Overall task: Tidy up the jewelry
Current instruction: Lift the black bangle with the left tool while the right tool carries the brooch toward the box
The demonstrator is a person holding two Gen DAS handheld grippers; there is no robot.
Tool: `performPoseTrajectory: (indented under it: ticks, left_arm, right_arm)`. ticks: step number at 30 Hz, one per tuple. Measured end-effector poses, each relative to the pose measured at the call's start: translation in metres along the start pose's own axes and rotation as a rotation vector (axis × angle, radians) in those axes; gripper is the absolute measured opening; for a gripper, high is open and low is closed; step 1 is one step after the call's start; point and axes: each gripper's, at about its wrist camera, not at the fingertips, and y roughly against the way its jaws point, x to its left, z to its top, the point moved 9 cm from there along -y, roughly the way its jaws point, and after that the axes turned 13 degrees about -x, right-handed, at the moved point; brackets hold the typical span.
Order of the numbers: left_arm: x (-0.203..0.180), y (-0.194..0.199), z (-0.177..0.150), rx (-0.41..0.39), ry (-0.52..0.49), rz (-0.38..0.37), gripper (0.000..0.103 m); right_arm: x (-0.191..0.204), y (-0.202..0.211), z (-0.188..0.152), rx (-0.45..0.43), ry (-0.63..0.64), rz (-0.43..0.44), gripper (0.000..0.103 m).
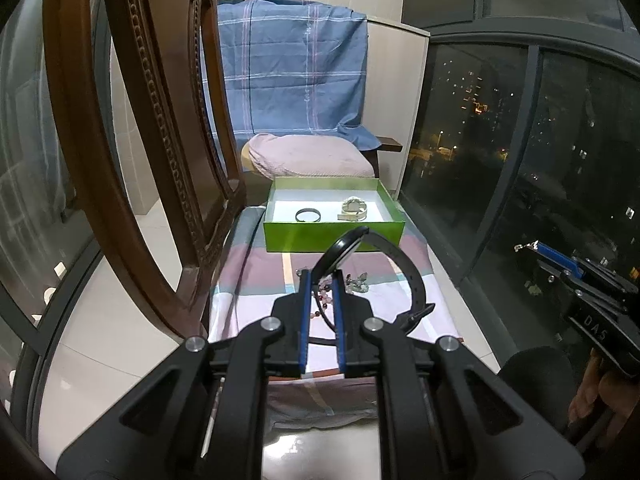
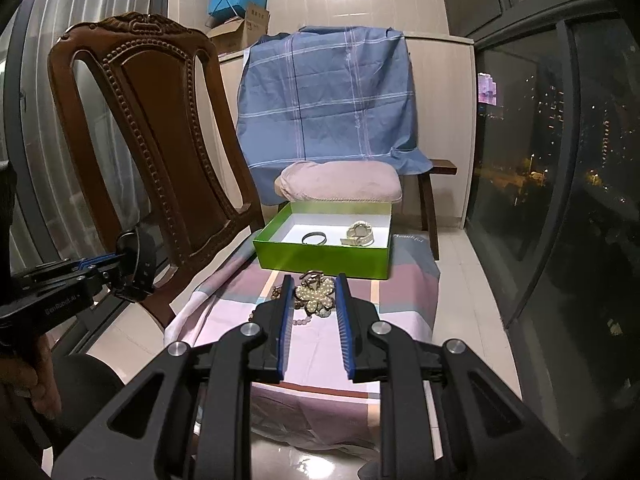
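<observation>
Black linkage arms fill the bottom of both views and hide the near end of the cloth (image 2: 320, 332). Left gripper (image 1: 323, 280) has its jaws drawn narrow on a black watch (image 1: 344, 250), pinching it near the round face; the strap (image 1: 412, 284) curves off to the right and hangs above the cloth, its buckle end dark and hard to read. Through the gap between those fingers only a few beads (image 1: 324, 300) show, the rest covered. From the right view the same gripper (image 2: 120, 262) appears at the left edge with the watch (image 2: 138, 260) clamped at its tip, and pale lettering on its body is too blurred to read surely. Right gripper (image 2: 314, 292) hovers with jaws wide and holds nothing, a pearl flower brooch (image 2: 316, 296) lying between them on the cloth amid a tangle of chains that cannot be told apart. In the left view the right gripper's body reads "DAS", cut off by the frame. Beyond sits the green box (image 2: 324, 258), open, with a dark ring bangle (image 2: 314, 238) and a cream watch (image 2: 360, 234) inside, apart from each other. Beside the box, the cloth reads "Beautiful" in faint script
</observation>
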Motion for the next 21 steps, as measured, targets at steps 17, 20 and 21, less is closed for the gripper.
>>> performPoseTrajectory:
  ticks: [17, 20, 21]
  left_arm:
    - [-0.0017, 0.0050, -0.0016, 0.004, -0.002, -0.009, 0.010]
    - [-0.0017, 0.0023, -0.0020, 0.012, 0.005, -0.008, 0.010]
    - [-0.0020, 0.0007, -0.0013, 0.014, 0.004, -0.006, 0.011]
  right_arm:
    - [0.0002, 0.0097, 0.0004, -0.005, 0.000, -0.001, 0.021]
    - [-0.0002, 0.0062, -0.0006, 0.002, -0.001, -0.001, 0.021]
    - [-0.0007, 0.0040, -0.0011, 0.005, -0.002, 0.000, 0.021]
